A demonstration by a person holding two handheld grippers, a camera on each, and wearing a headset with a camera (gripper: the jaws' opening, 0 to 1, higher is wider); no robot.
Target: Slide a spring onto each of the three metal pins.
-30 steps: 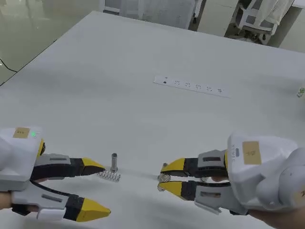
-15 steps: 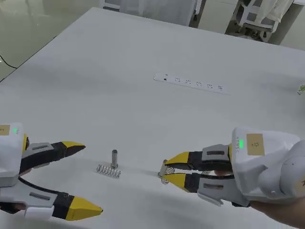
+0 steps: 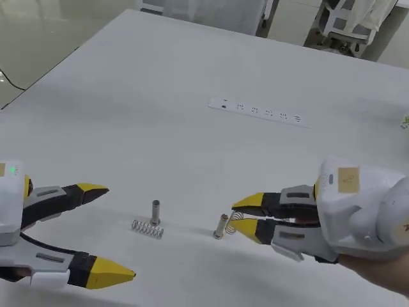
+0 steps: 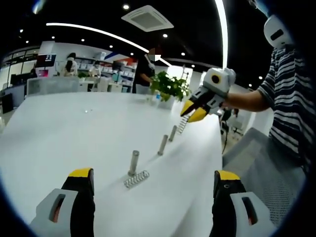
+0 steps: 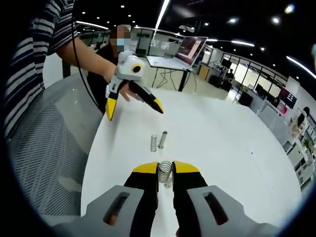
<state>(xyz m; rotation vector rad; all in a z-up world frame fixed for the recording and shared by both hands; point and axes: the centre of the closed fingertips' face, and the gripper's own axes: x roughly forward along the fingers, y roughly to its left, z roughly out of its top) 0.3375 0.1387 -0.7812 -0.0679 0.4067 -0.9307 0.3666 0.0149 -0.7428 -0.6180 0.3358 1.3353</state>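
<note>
head looks down; gripper views, seemingly opposed, share pins.

White table w/ a power strip on it. Glossy floor at left, chairs beyond far edge. Dark ceiling w/ strip lights & a vent (desks, screens further off). Plant at table end.
</note>
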